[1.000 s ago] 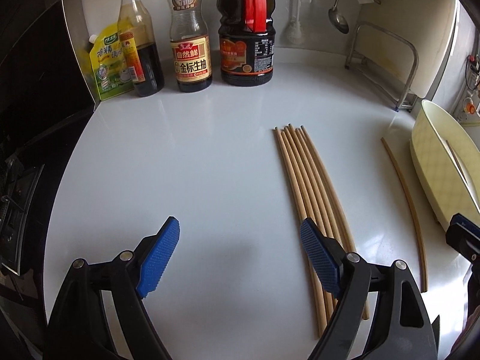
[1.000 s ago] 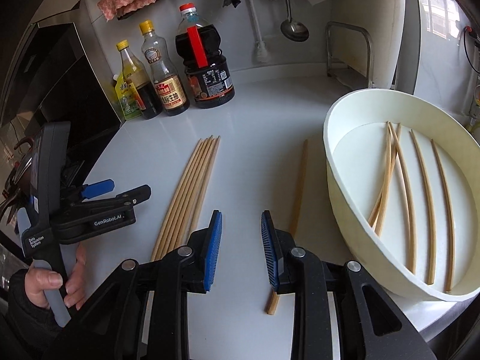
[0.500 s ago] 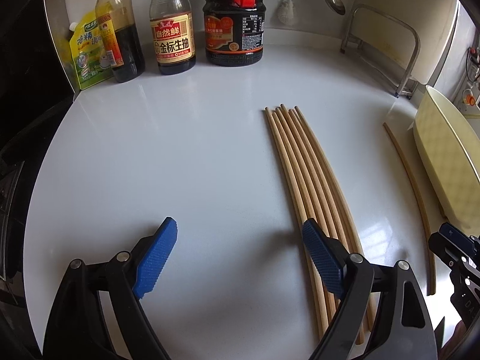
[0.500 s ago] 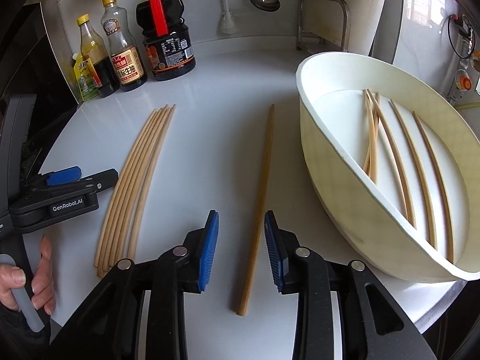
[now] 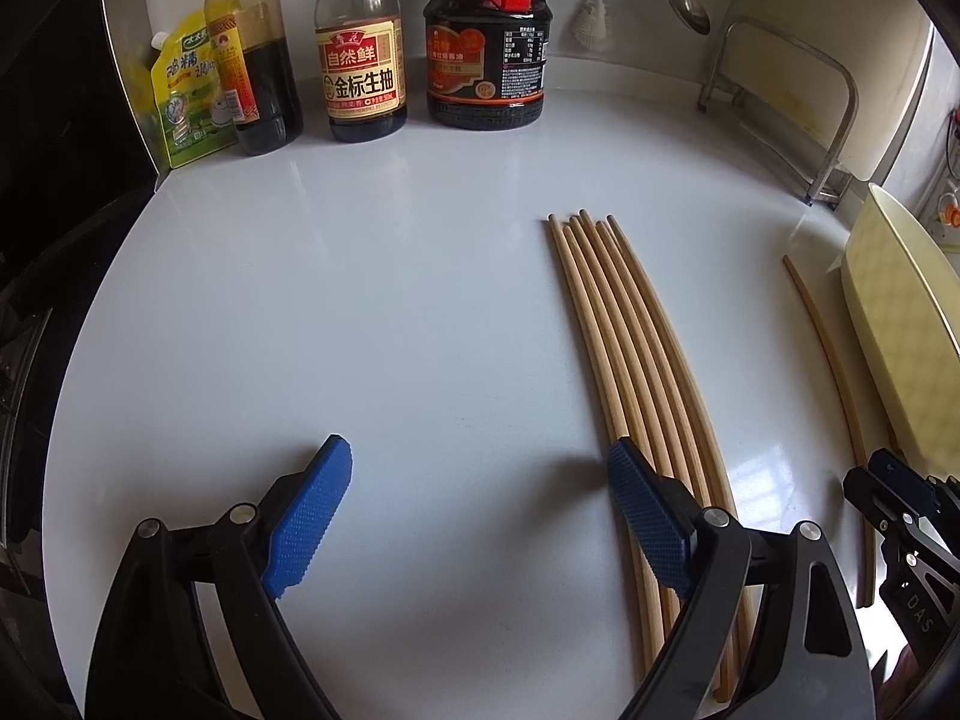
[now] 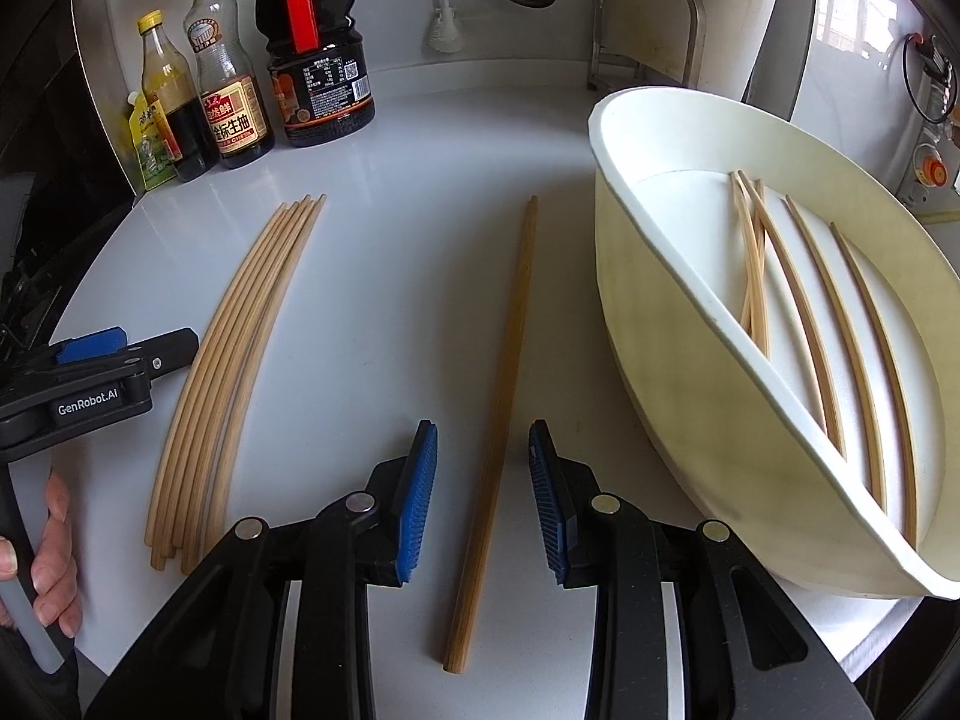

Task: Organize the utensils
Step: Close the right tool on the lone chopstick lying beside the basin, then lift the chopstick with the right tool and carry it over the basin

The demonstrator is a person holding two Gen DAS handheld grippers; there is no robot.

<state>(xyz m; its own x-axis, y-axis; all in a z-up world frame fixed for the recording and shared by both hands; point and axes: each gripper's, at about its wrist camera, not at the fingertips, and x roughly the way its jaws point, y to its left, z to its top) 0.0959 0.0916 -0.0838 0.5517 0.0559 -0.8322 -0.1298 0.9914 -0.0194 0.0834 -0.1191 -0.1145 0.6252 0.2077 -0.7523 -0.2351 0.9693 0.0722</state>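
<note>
Wooden single chopstick (image 6: 501, 402) looks light, stiff and smooth; right gripper (image 6: 483, 495) fingers stand slightly apart astride its lower part, gripping nothing; left gripper (image 5: 474, 516) is wide open, empty.

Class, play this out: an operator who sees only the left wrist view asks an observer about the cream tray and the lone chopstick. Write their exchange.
Operator: Anything inside the tray?
Observer: Yes, several chopsticks lie in the cream tray.
Operator: Where are the right tongs?
Observer: The right tongs straddle the single chopstick, pads apart, not touching it.
Operator: Who holds my tool?
Observer: A hand grips the left tongs' handle.
</note>
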